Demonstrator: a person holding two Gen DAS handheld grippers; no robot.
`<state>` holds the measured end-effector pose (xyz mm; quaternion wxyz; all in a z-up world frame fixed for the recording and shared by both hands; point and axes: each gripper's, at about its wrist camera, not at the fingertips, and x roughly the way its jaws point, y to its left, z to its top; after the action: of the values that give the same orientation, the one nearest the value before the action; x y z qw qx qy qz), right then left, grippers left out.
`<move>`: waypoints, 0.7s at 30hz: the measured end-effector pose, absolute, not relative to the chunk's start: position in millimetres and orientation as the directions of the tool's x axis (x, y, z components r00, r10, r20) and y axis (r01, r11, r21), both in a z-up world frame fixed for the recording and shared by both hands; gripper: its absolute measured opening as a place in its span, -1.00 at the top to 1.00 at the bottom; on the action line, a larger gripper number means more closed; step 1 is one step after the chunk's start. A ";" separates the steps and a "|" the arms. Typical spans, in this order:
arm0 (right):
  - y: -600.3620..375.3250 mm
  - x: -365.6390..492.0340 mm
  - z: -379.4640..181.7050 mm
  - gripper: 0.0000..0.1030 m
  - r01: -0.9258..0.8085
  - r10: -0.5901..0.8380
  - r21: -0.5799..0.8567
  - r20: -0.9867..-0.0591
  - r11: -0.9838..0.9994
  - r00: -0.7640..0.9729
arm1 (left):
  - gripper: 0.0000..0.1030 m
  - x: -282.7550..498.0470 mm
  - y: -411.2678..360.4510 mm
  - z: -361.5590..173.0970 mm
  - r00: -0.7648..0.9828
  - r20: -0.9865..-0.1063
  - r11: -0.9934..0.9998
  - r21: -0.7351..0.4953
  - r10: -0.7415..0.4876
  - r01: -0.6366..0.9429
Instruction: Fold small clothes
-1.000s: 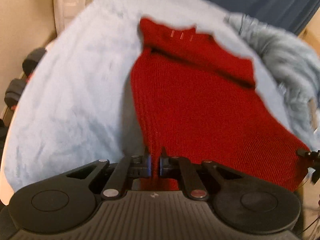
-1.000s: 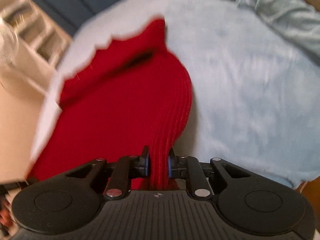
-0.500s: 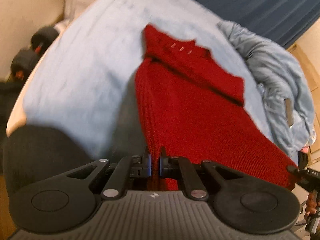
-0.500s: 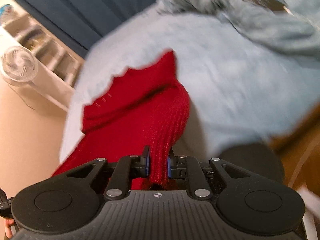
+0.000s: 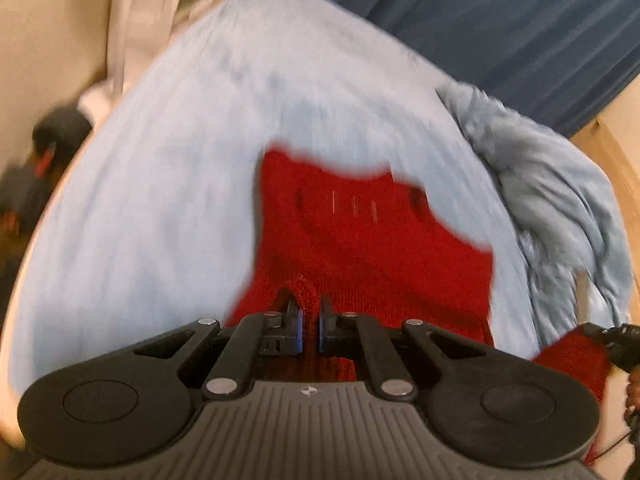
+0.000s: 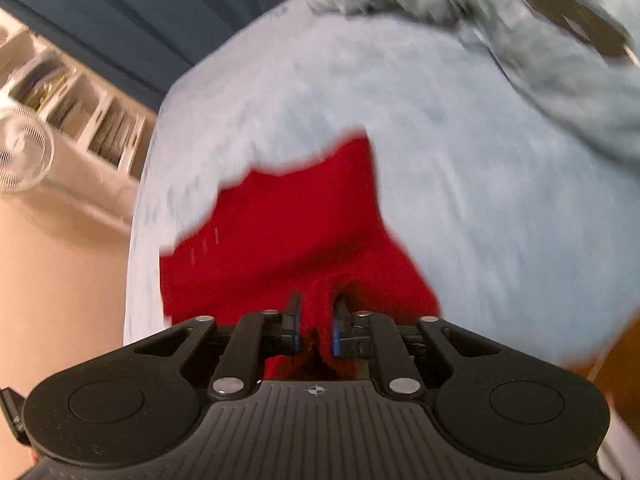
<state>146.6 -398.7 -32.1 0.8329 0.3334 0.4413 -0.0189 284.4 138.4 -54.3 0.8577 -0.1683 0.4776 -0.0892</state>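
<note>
Left wrist view: both claws, left claw (image 5: 309,322) and right claw (image 6: 316,326), clenched on near hem of red knit garment (image 5: 360,232), whose long axis runs away across the bed (image 5: 160,200).

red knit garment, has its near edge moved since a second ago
Yes. The red knit garment, pinched by both grippers, has folded forward over itself toward the blue curtain.

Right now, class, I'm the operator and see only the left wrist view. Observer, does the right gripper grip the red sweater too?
Observer: Yes. The right gripper has its fingers shut on a bunched fold of the red sweater.
Operator: What is off that side of the bed?
Observer: A white fan stands past the edge of the bed, at the left of that view.
</note>
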 end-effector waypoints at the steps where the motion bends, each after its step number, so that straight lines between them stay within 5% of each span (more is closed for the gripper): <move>1: -405.2 178.7 -29.1 0.81 0.332 0.243 0.529 -0.747 0.781 0.619 | 0.86 312.0 135.1 -54.0 0.539 -0.784 0.924 -0.381 -0.307 -0.028; 4: -425.9 275.3 -36.9 0.82 0.404 0.154 0.507 -0.747 0.761 0.647 | 0.76 401.8 127.2 -70.1 0.572 -0.763 0.901 -0.424 -0.301 -0.093; 5: -428.6 298.6 -43.1 0.82 0.421 0.136 0.506 -0.745 0.753 0.653 | 0.53 429.3 126.1 -81.8 0.563 -0.772 0.896 -0.429 -0.296 -0.116; 6: -431.4 319.7 -52.3 0.82 0.432 0.129 0.517 -0.738 0.739 0.662 | -0.21 452.2 125.0 -93.3 0.545 -0.807 0.909 -0.378 -0.229 -0.177; 8: -434.8 340.5 -74.4 0.62 0.493 0.079 0.514 -0.744 0.702 0.663 | -0.86 474.1 127.9 -108.2 0.539 -0.840 0.922 -0.250 -0.055 -0.296; 11: -433.7 331.1 -110.4 -0.17 0.507 0.093 0.536 -0.743 0.675 0.662 | -0.88 472.2 143.4 -132.0 0.549 -0.833 0.926 -0.254 -0.063 -0.280; 21: -456.7 305.1 -208.1 -0.34 0.555 0.023 0.487 -0.765 0.674 0.643 | -0.88 476.5 100.5 -150.5 0.558 -0.812 0.963 -0.258 -0.170 -0.083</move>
<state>305.1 -456.7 -208.1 0.8273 0.3705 0.3905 -0.1608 476.5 100.5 -150.5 0.8722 -0.1345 0.4696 -0.0250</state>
